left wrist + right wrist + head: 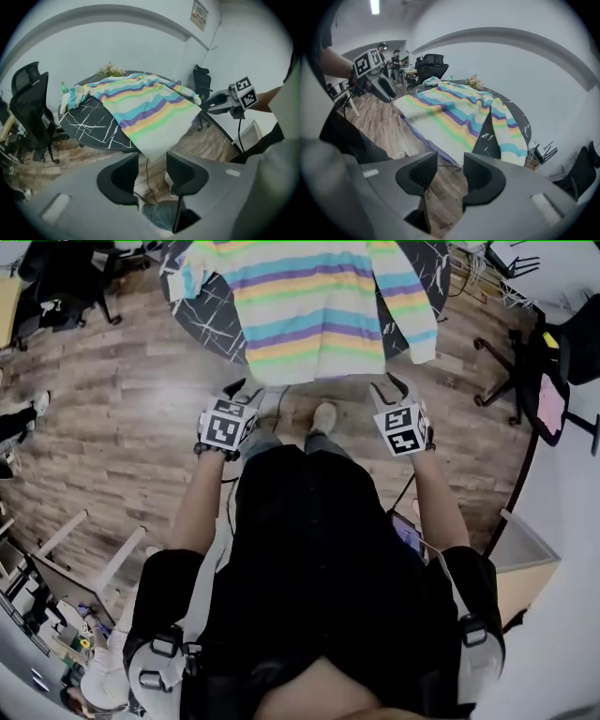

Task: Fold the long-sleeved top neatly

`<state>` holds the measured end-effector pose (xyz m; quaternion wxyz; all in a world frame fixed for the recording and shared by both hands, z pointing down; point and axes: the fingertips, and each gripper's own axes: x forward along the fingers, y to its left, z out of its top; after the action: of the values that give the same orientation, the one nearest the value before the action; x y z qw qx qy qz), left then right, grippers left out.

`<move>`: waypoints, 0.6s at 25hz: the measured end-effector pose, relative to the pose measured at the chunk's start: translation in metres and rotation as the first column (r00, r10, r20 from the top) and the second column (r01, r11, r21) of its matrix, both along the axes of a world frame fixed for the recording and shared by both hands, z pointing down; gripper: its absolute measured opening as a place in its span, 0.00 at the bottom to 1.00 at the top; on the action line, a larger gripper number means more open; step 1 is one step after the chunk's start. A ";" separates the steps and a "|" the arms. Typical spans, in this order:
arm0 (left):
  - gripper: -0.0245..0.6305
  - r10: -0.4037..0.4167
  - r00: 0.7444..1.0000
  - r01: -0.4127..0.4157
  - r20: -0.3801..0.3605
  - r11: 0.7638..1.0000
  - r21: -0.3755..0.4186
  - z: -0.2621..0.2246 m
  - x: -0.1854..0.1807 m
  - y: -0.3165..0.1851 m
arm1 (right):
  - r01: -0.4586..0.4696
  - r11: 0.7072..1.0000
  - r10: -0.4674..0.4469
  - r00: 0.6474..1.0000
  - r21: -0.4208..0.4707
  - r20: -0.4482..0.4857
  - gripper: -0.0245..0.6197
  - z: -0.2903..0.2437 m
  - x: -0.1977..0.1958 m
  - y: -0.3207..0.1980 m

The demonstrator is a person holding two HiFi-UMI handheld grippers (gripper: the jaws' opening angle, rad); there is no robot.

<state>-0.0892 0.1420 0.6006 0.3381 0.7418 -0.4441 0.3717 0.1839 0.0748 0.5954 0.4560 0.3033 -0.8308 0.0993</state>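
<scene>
Just short of the desk, both grippers over the wood floor, nothing grabbed yet.

Closest to the desk's front edge, the left gripper (248,390) and right gripper (391,385) sit side by side. Both have their fingers (119,180) spread with only floor (122,427) showing between them, clear of the cloth. Past them, the striped long-sleeved top (323,310) lies flat on the dark marble desk (211,320). Its hem droops over the near edge and one sleeve runs along the desk's right side. A black office chair (28,108) stands beside the desk.

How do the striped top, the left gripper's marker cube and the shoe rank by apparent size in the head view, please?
1. striped top
2. left gripper's marker cube
3. shoe, though it is farther from the camera
</scene>
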 end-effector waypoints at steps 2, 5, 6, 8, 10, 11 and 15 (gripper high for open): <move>0.34 0.002 0.999 -0.001 0.041 1.000 -0.006 0.010 0.002 0.004 | 0.059 0.998 -0.059 0.997 0.008 -0.049 0.31 0.011 0.001 -0.006; 0.36 -0.024 0.997 0.026 0.067 0.999 -0.022 0.026 0.003 0.009 | 0.120 0.993 -0.118 0.986 0.008 -0.121 0.31 0.026 0.002 -0.011; 0.36 -0.034 0.997 0.036 0.072 0.999 -0.025 0.031 0.003 0.009 | 0.133 0.991 -0.130 0.982 0.008 -0.136 0.31 0.029 0.000 -0.013; 0.36 -0.048 0.997 0.050 0.066 0.999 -0.018 0.037 0.003 0.005 | 0.154 0.988 -0.151 0.975 0.003 -0.165 0.31 0.035 -0.004 -0.017; 0.36 -0.072 0.997 0.071 0.035 0.997 0.010 0.037 0.006 -0.003 | 0.169 0.986 -0.167 0.968 -0.005 -0.189 0.31 0.040 -0.008 -0.018; 0.34 -0.091 0.996 0.090 0.014 0.996 0.027 0.034 0.007 -0.008 | 0.172 0.985 -0.170 0.966 -0.004 -0.194 0.29 0.040 -0.009 -0.018; 0.10 -0.163 0.986 0.165 -0.040 0.985 0.048 0.026 0.007 -0.016 | 0.155 0.988 -0.151 0.974 0.010 -0.171 0.13 0.033 -0.007 -0.020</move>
<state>-0.0819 0.1258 0.6266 0.3563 0.7177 -0.5067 0.3180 0.1766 0.0548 0.6279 0.5278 0.2510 -0.8110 0.0278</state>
